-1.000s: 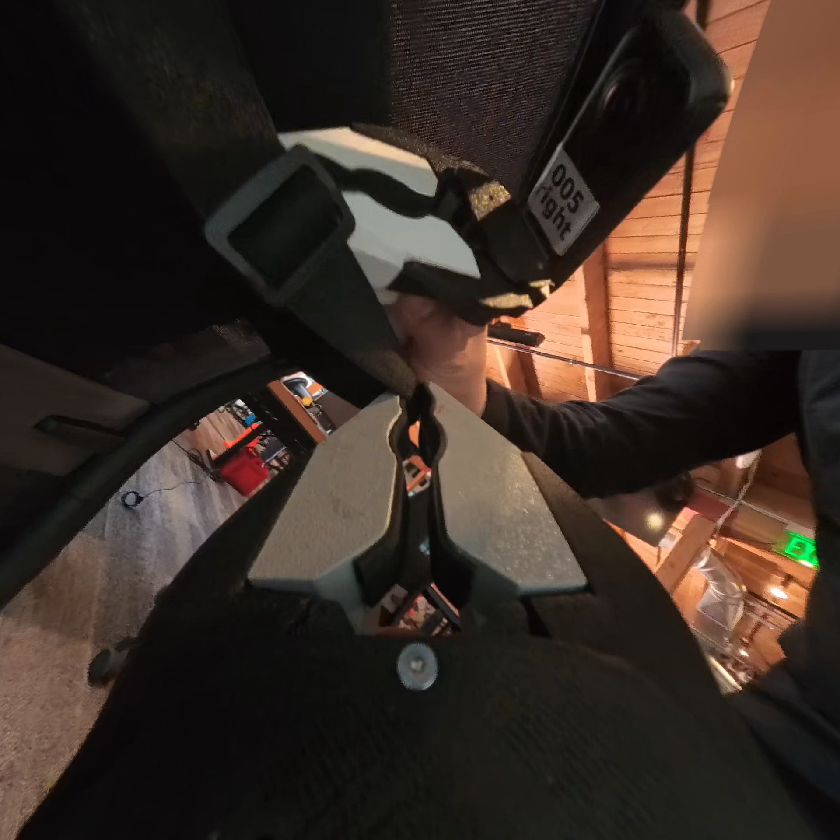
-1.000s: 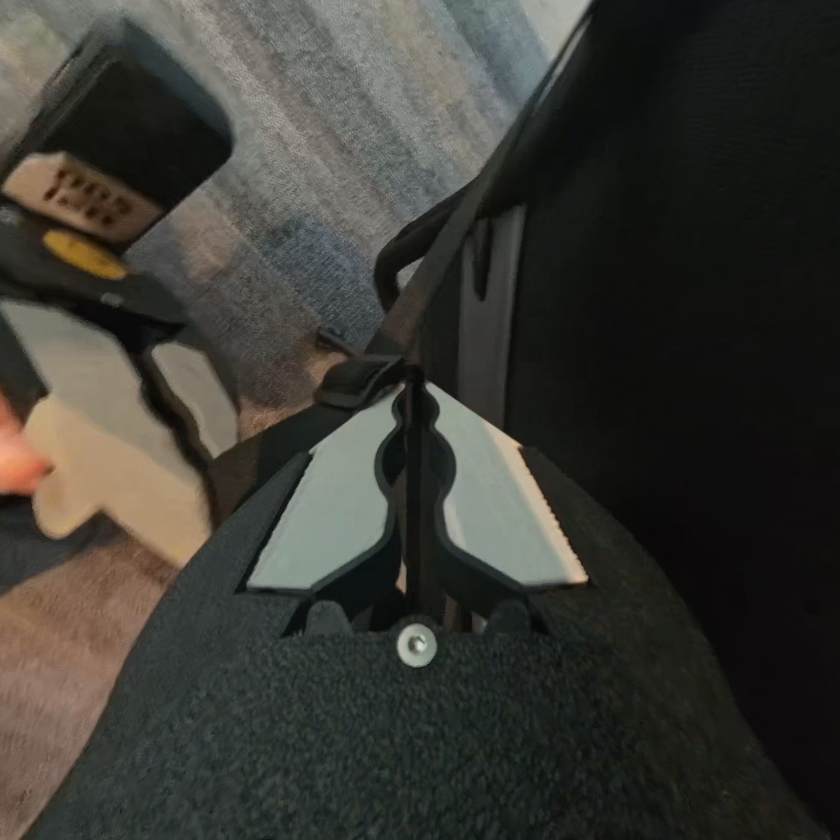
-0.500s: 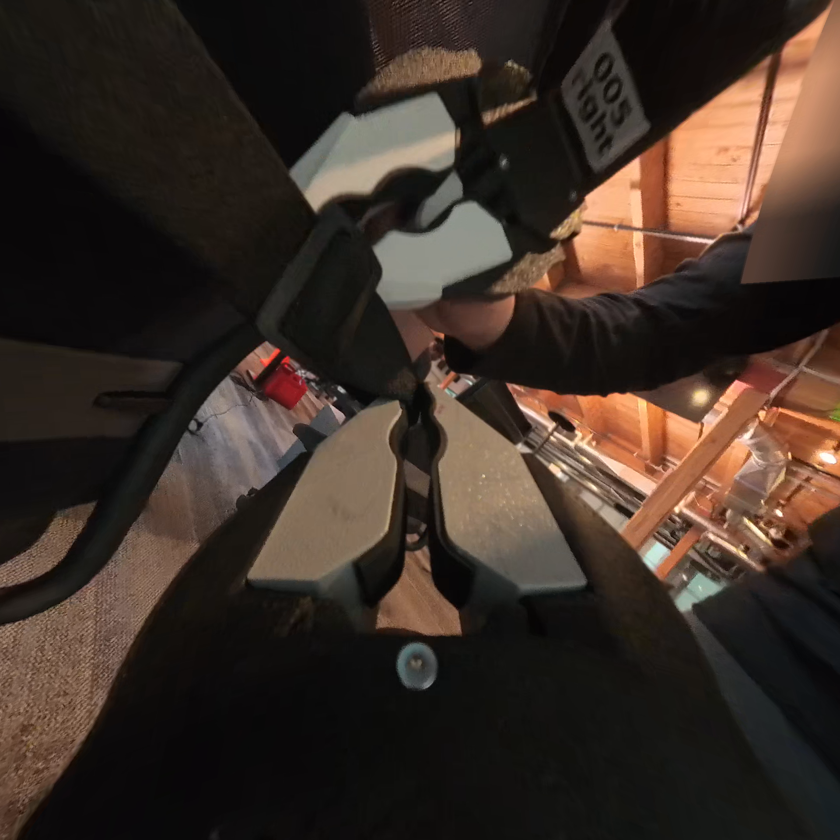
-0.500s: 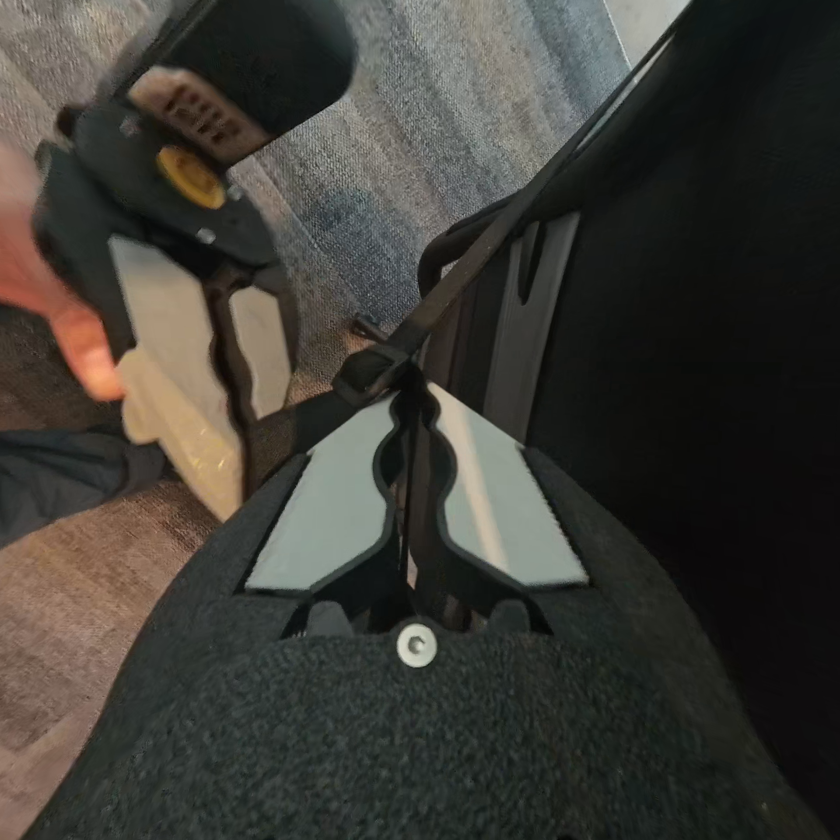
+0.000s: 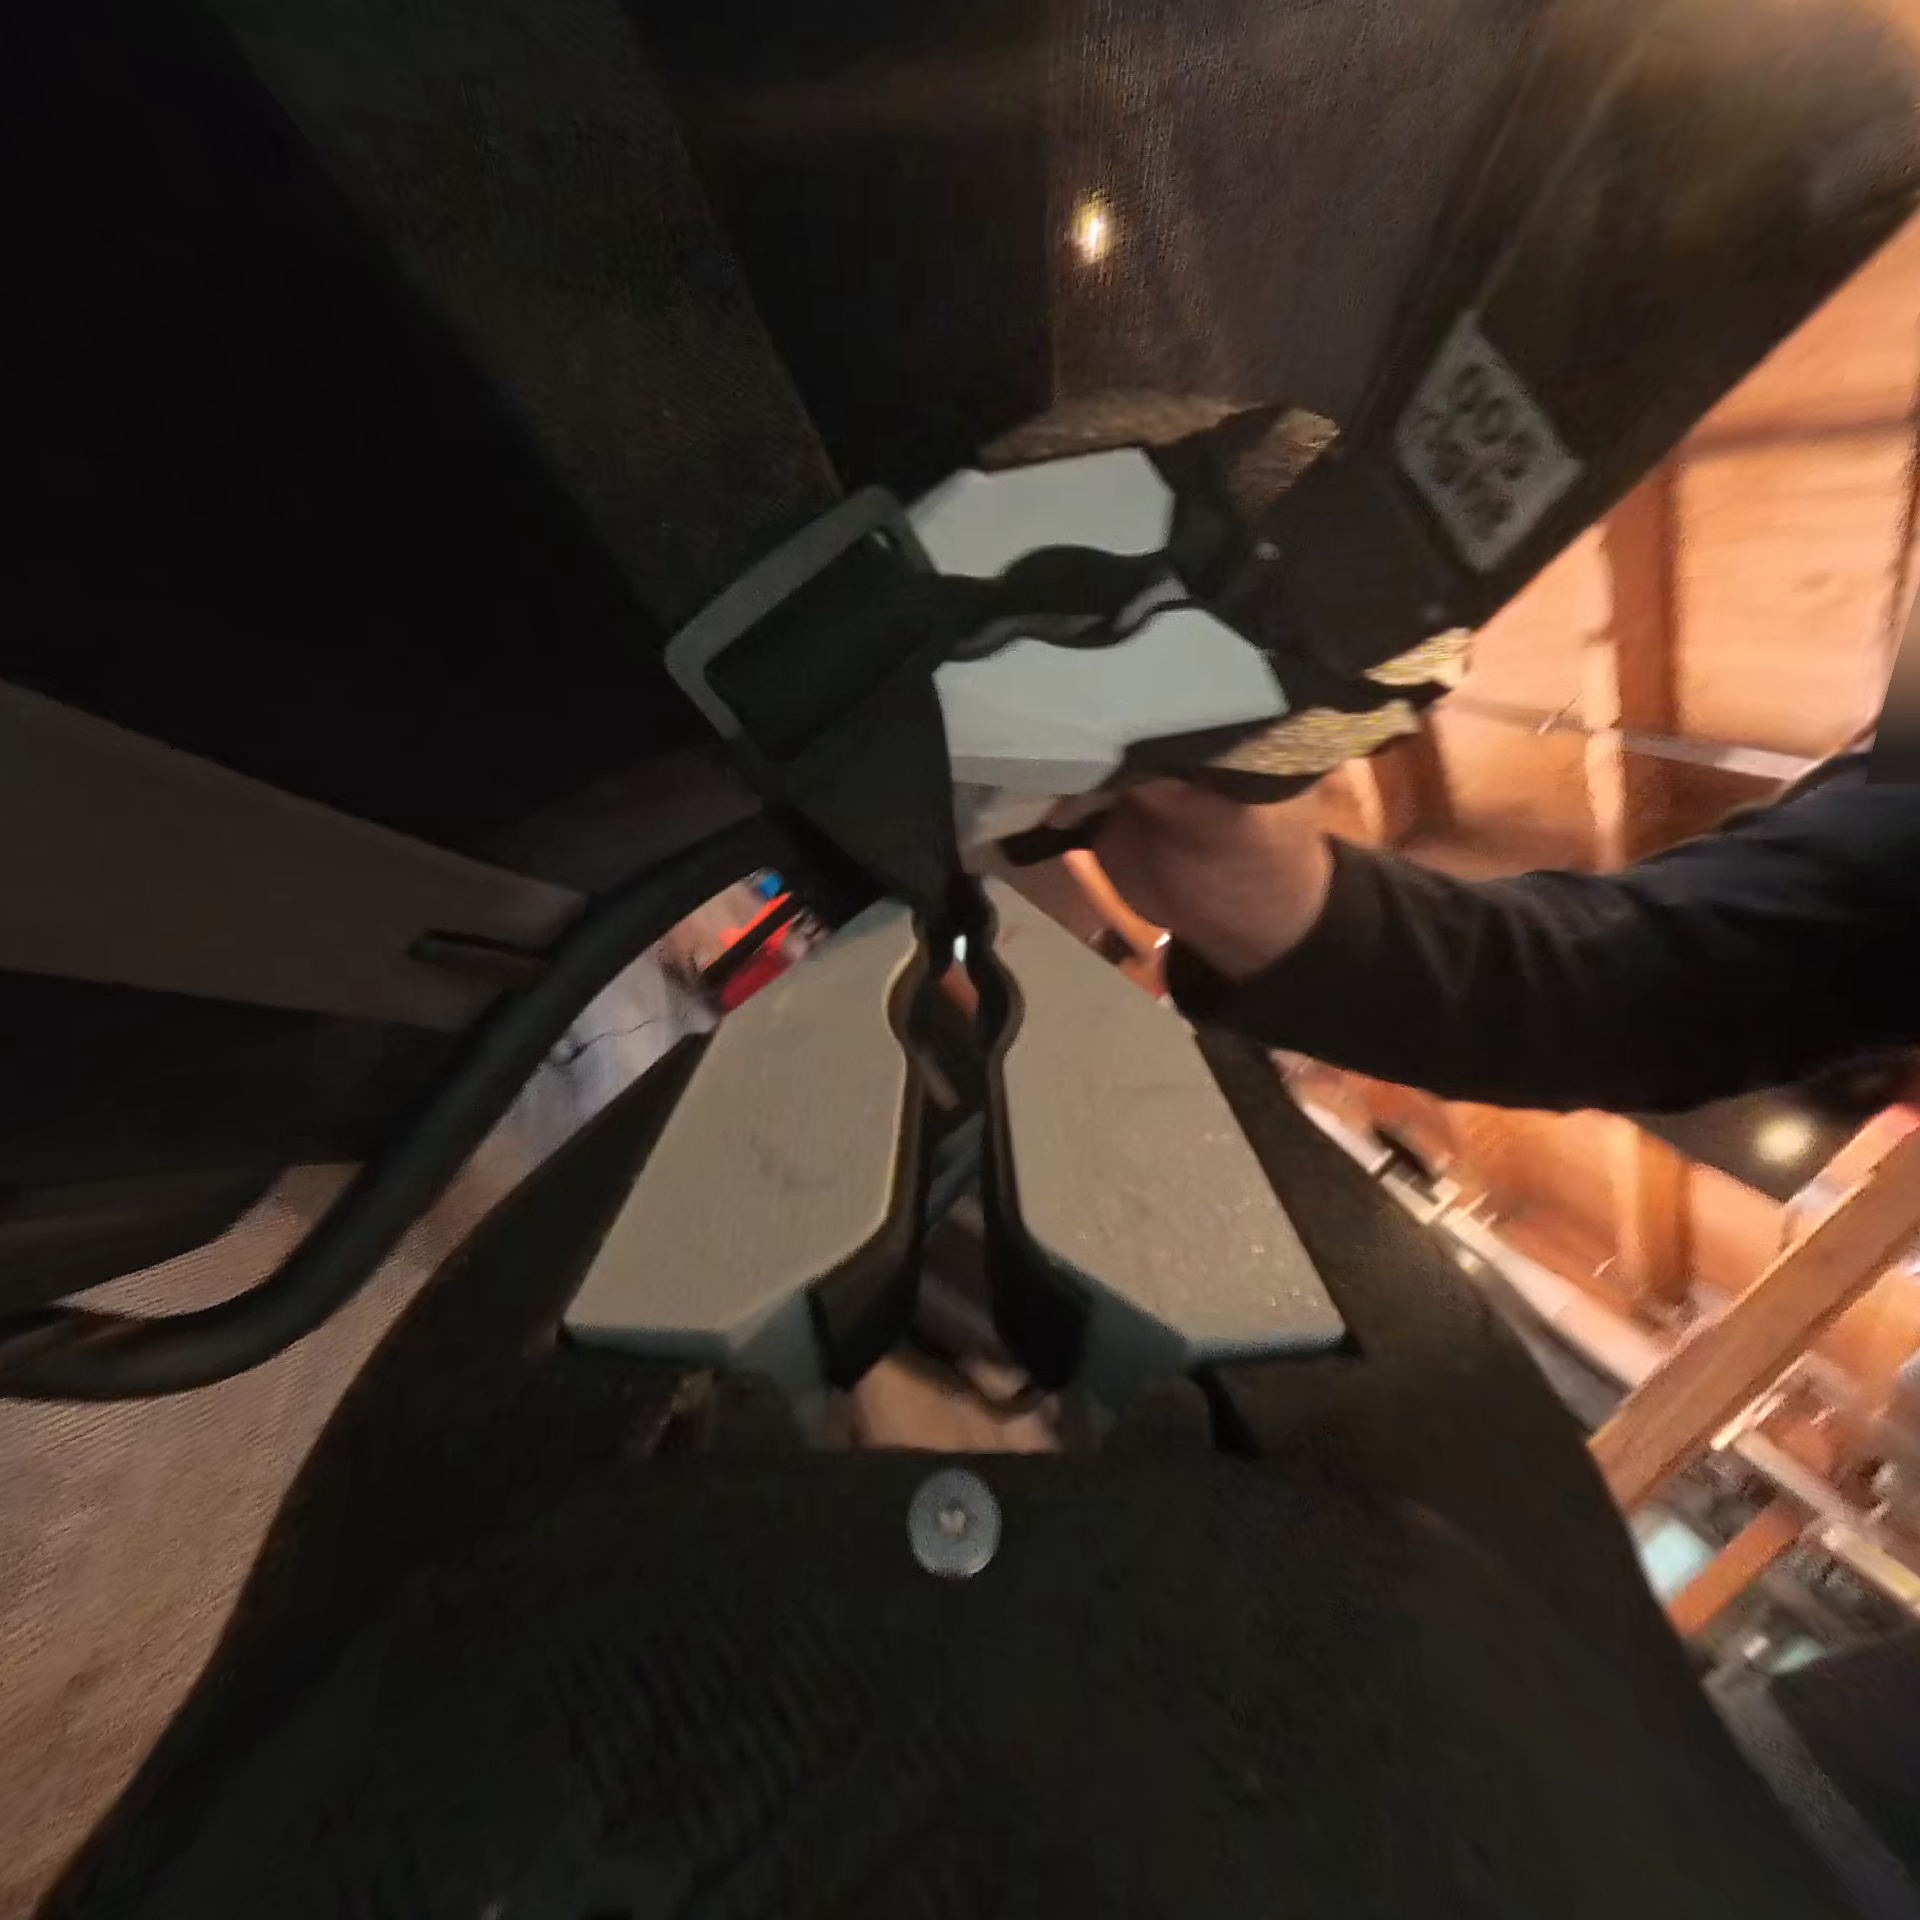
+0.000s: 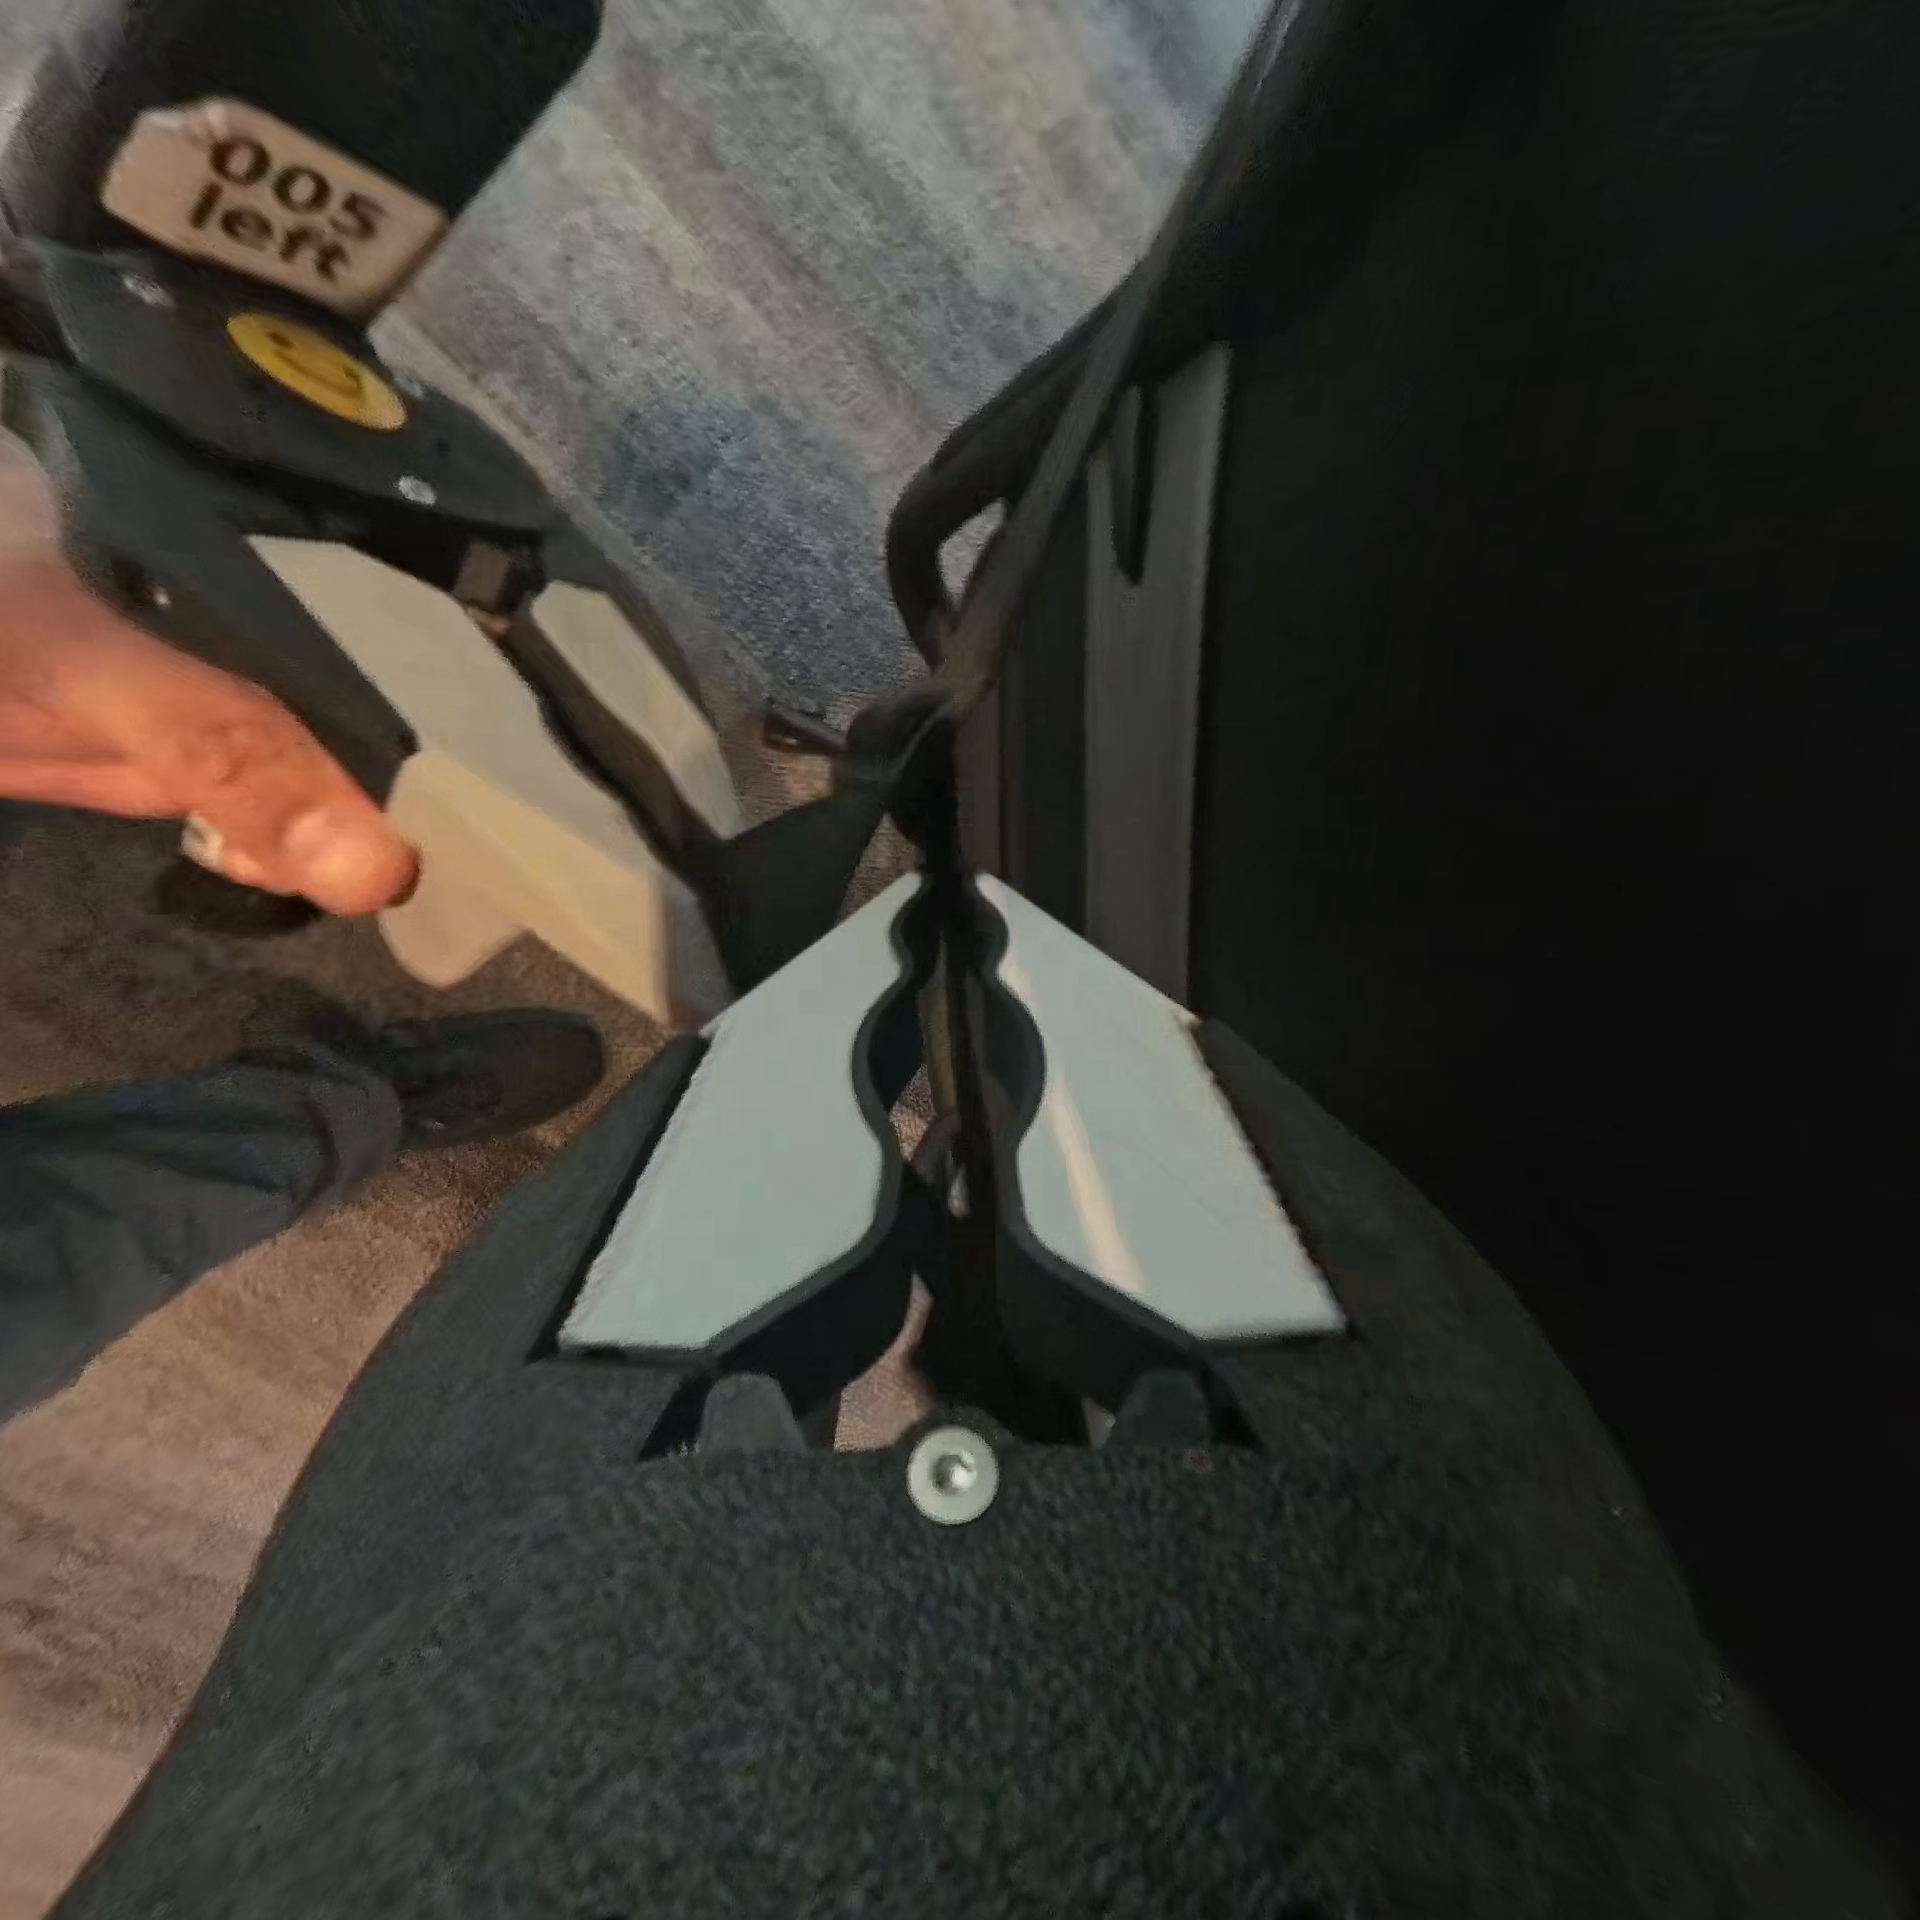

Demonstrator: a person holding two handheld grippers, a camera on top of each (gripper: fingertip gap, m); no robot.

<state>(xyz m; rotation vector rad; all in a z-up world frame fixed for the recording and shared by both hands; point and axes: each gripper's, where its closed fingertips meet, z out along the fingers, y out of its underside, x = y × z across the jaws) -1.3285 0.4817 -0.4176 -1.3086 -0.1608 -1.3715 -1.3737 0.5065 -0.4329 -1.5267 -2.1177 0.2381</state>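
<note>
A black strap [image 5: 883,769] with a grey rectangular buckle [image 5: 727,623] hangs from a black fabric bag [image 5: 540,260]. My left gripper [image 5: 951,925] is shut on the strap just below the buckle. In the left wrist view my right gripper [image 5: 1049,623] is shut on the same strap right beside the buckle. In the right wrist view my right gripper [image 6: 945,894] is shut on the thin black strap [image 6: 966,665], which runs up along the bag [image 6: 1558,727]. My left gripper [image 6: 717,873] shows at the left there, pinching the strap's wider end.
A hand [image 6: 208,748] holds the left gripper; a dark sleeve [image 5: 1610,966] reaches in at the right. A black shoe [image 6: 488,1060] stands on grey carpet [image 6: 727,312]. A black tube [image 5: 436,1122] curves at the left. Wooden walls and beams [image 5: 1662,675] lie behind. There is about 5 cm between the tips of the two grippers.
The two grippers have drawn closer together on the strap. In the right wrist view the left gripper has moved right and nearer. Both stay shut.
</note>
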